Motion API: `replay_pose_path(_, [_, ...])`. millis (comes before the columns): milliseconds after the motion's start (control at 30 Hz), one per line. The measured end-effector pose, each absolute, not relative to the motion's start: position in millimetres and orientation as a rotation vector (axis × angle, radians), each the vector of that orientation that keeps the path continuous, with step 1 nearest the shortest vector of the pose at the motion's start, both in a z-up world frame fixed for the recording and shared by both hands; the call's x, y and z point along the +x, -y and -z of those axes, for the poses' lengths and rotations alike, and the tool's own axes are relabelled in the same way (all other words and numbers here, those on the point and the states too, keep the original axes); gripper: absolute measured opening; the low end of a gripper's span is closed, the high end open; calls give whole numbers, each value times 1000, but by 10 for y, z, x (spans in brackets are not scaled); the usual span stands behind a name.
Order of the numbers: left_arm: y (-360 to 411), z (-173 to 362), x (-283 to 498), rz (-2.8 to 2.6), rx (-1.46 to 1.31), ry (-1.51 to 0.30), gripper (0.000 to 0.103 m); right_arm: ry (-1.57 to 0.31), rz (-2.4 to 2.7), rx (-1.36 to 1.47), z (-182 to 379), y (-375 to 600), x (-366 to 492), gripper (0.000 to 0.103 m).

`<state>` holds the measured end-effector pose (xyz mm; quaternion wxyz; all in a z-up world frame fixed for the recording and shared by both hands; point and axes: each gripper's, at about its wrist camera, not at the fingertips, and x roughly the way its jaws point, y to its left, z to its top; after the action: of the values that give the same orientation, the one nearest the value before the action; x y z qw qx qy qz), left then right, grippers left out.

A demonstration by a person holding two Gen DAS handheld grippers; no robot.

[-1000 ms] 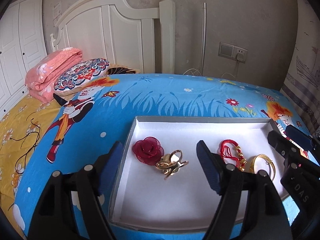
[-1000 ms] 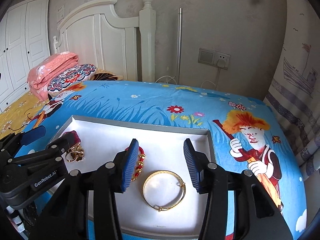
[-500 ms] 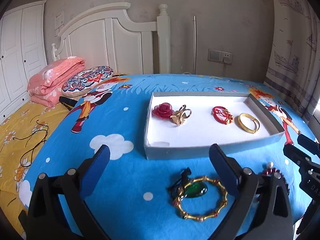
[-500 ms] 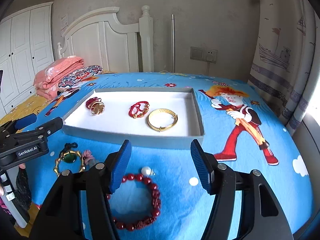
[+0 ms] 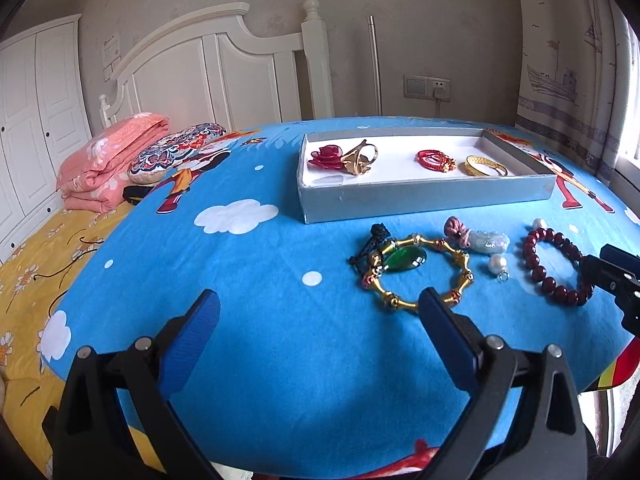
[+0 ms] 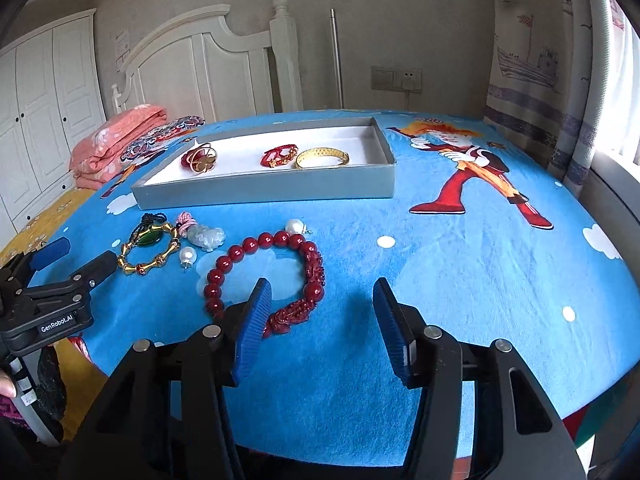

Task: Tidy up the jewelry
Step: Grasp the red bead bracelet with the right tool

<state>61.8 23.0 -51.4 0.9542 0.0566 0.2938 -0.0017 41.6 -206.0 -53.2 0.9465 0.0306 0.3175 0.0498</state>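
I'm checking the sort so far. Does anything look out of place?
Yes. Several pieces lie on the blue bedspread, outside the tray: the gold bamboo bangle with the green pendant inside it, the red bead bracelet, two loose pearls and a pale carved charm. Nothing looks damaged.

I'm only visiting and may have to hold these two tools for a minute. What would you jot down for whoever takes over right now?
Left tool: open, empty, above the blue bedspread near the gold bamboo-style bangle.
Right tool: open, empty, just behind the red bead bracelet.
Done: the grey tray holds a red rose piece, a gold ring-like ornament, a red cord bracelet and a plain gold bangle.
Left on the bedspread: the bamboo-style bangle with a green pendant, a pale carved charm, two pearls and the red bead bracelet.
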Motion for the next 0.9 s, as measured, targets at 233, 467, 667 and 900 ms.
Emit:
replay_pose_path(233, [-227,549,627,4,107,-606,96,-677,-60,47,521,2020,598,40])
replay_pose_path(467, [-252,566,635,3,94,-606,96,-669,-59,-27,572,1928,663,22])
replay_pose_path(667, [-266,547,661,15,68,-612,96,-625,-76,-86,613,1809,520,13])
replay_pose_path(900, [-224,502,822,4,37,-641,96,-624,-85,-83,609,1798,486,13])
